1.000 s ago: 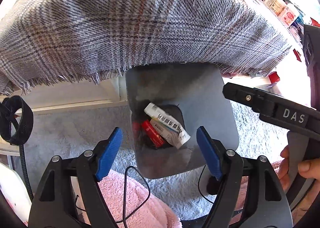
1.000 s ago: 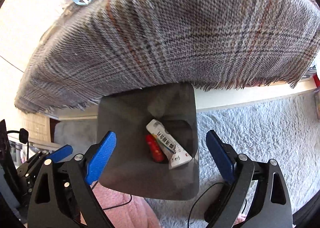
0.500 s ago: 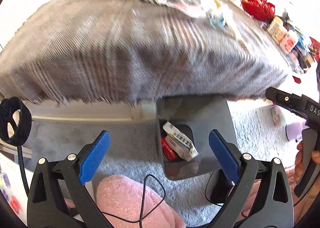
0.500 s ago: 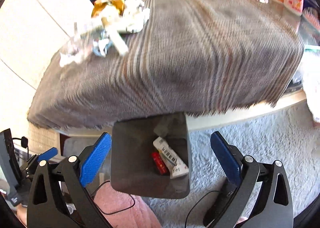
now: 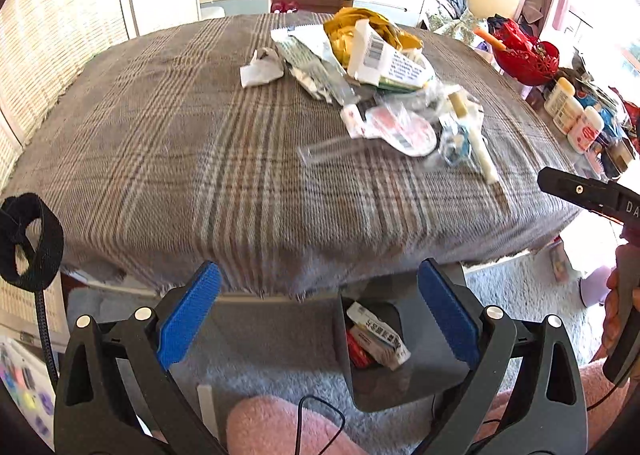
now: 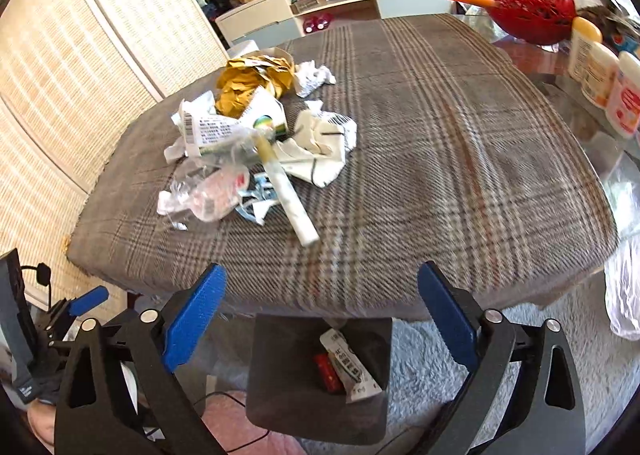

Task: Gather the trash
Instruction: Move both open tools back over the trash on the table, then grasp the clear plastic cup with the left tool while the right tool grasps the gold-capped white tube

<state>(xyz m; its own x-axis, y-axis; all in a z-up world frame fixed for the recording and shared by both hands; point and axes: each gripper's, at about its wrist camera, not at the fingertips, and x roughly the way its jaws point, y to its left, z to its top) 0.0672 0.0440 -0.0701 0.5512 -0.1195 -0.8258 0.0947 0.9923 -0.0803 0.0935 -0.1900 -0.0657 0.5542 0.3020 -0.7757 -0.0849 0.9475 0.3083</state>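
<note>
At the upper centre of the frame, the trash pile (image 5: 372, 91) lies on the plaid-covered bench (image 5: 200, 159). Low in frame, the grey bin (image 6: 296, 375) holds wrappers, between the wide, empty left tool (image 5: 318, 315) and right tool (image 6: 320, 315), whose jaws have just narrowed slightly.

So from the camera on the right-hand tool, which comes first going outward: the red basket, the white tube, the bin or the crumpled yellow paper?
1. Bin: on the floor, just under the right tool.
2. White tube: near end of the trash pile, left.
3. Yellow paper: far side of the pile.
4. Red basket: far right, beyond the cloth.
</note>
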